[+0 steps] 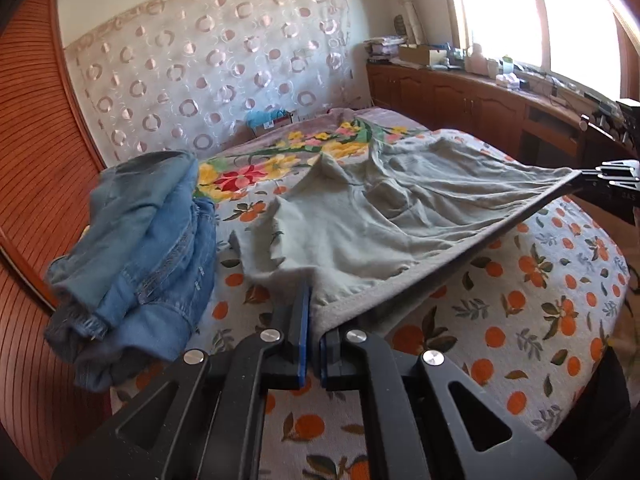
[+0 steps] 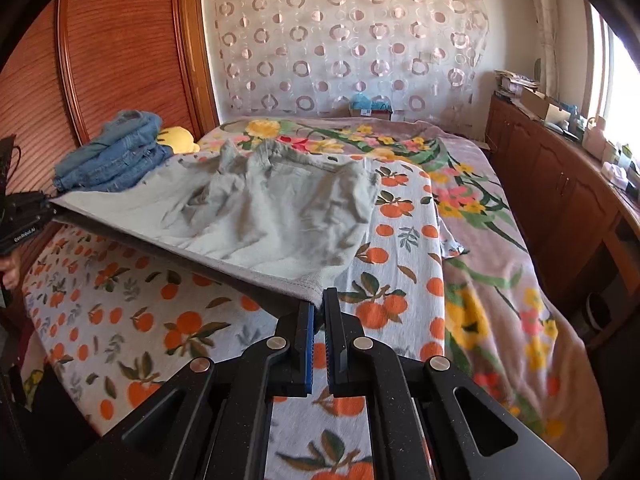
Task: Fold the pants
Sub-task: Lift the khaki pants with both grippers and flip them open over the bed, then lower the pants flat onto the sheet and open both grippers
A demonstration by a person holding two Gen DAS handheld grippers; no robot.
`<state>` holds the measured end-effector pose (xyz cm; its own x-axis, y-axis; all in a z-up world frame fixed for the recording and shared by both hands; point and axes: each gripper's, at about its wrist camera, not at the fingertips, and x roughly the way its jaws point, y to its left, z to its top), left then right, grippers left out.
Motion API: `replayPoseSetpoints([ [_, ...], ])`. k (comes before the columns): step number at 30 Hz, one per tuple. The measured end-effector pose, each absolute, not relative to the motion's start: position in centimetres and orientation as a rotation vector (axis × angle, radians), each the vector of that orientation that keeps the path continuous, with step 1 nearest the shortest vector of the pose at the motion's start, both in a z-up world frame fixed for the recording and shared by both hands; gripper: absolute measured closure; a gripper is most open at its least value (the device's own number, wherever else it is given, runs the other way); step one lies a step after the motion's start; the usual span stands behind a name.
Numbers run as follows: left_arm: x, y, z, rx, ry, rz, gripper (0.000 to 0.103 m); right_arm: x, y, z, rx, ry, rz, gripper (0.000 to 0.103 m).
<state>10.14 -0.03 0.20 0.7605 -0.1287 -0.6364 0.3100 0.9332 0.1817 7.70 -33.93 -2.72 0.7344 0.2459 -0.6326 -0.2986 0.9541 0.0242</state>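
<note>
Pants (image 1: 384,216), grey-green, are stretched by one edge between the two grippers, each one clamping a corner of that edge. Left gripper (image 1: 314,320) has its jaws nearly shut, the fabric corner pinched between the blue pads (image 1: 305,344). Right gripper (image 2: 319,312) is the same, jaws almost together on the opposite corner. Held edge runs taut and straight from one to the other, lifted clear of the orange-print sheet (image 1: 520,320) below it. Rest of the pants trails away ahead of both grippers and lies rumpled on the bed, far end bunched and wrinkled.

Why held so, my guess: two-corner grip with tension keeps the edge straight, so the cloth can be laid flat or drawn over for a fold. Both grippers tilt downward toward the bed, which suits setting the edge down. Fold not yet made; the cloth is too creased to call it spread.

Jeans (image 1: 144,248) sit in a folded stack ahead and left of the left gripper, just off the pants' far corner, likely a finished pile kept out of the work area. Yellow plush (image 2: 180,138) is right beside them. Floral blanket (image 2: 500,248) lies to the right of the right gripper, partly under the sheet.

Writing: small white lettering on the left gripper's body in the right wrist view, too small to read surely. Box labels by the far wall are illegible.
</note>
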Motion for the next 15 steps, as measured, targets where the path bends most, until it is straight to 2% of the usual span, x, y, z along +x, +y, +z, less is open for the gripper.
replayPoseSetpoints([
  [5,6.7,0.9,0.4,0.239,0.662,-0.251,0.098,3.6,-33.9,-2.6,-0.066,0.696,0.333,0.099],
  [12,6.0,1.2,-4.9,0.204,0.787,-0.244,0.098,3.5,-33.9,-6.7,-0.055,0.804,0.351,0.099],
  [15,5.7,1.6,-5.9,0.181,0.809,-0.241,0.091,3.5,-33.4,-7.2,-0.072,0.817,0.341,0.096],
])
